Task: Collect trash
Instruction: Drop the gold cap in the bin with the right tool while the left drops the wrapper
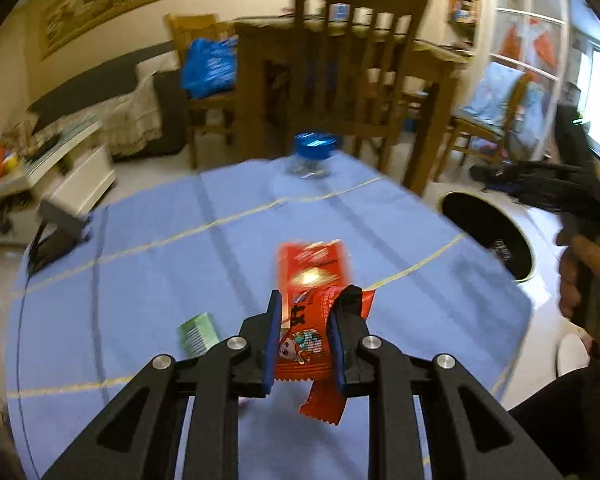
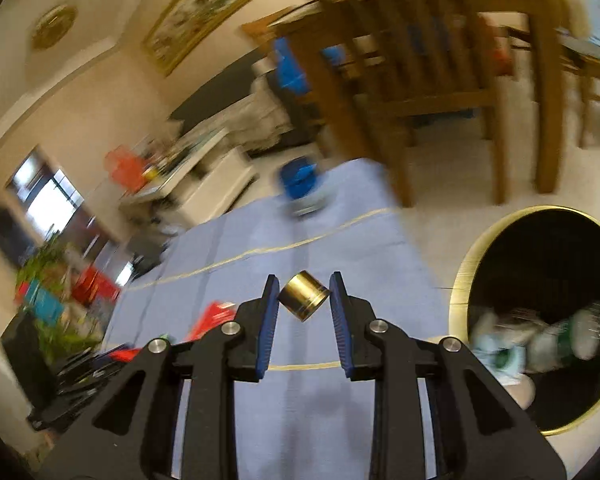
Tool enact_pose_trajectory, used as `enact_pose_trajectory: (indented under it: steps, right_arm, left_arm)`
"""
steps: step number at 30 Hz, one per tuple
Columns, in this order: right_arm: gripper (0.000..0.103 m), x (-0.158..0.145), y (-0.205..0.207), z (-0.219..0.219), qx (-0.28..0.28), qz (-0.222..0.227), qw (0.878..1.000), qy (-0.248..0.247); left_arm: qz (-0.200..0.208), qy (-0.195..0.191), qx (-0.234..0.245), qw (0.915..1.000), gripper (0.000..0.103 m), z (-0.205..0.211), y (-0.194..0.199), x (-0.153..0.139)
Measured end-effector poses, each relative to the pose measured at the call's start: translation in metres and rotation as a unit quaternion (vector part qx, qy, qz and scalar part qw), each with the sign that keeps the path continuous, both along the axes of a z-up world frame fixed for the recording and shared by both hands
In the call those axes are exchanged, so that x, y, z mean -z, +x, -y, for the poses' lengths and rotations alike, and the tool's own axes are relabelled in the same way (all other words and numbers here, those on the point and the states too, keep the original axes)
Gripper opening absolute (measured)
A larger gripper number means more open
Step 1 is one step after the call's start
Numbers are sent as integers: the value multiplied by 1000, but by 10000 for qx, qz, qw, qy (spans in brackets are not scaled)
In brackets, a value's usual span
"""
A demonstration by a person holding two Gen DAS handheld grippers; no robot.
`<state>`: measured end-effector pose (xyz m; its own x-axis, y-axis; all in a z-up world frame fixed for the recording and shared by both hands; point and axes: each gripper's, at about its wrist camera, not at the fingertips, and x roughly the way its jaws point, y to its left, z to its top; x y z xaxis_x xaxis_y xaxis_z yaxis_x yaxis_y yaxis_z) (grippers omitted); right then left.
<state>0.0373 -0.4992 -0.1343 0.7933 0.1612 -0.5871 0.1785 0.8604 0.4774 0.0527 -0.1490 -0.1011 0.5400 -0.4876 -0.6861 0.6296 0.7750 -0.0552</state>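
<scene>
My left gripper (image 1: 314, 300) is shut on a red snack wrapper (image 1: 310, 272), held a little above the blue tablecloth (image 1: 172, 264); the wrapper's lower end hangs between the fingers. My right gripper (image 2: 304, 282) is shut on a small gold metal cap (image 2: 303, 297), tilted between its blue pads over the tablecloth (image 2: 332, 236). A round bin with a dark inside stands on the floor to the right of the table, its rim (image 2: 460, 280) near the right gripper, and it holds bottles and paper (image 2: 540, 344). The bin's rim (image 1: 534, 258) shows too in the left wrist view.
A green packet (image 1: 198, 334) lies on the cloth left of my left gripper. A blue-lidded jar (image 1: 314, 152) stands at the table's far edge. A black stand (image 1: 56, 232) sits at the left edge. A wooden chair (image 1: 352, 60) and dining table are behind.
</scene>
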Motion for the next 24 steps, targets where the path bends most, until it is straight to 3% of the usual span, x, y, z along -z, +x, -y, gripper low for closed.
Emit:
enact_pose_trajectory:
  steps: [5,10,12,13,19,24]
  right_arm:
    - [26,8,-25,65,888,-299,9952,-292]
    - [28,48,-33,102,1191,-822,9894,115]
    - [52,56,-39,114,1430,-960,9848,241]
    - [69,55,-44,120,1550,-930,9832,254]
    - [70,41,-77,144,2146,-558,9746,326]
    - [78,23,-114,161,2739,-26,9608,428]
  left_arm:
    - [111,-254,726,9970,20,70,-13,-24]
    - [57,-306,1275,9914,20,147,-21,-24]
    - [-54,-305,1430,9892,20,174,-22,-18]
    - [-109,-294,1485,9884,20,185,-21,-15]
    - [-283,-123,1677,9854,20,246,-19,7]
    - [-333,85,1837,9824,20,285,-23,24]
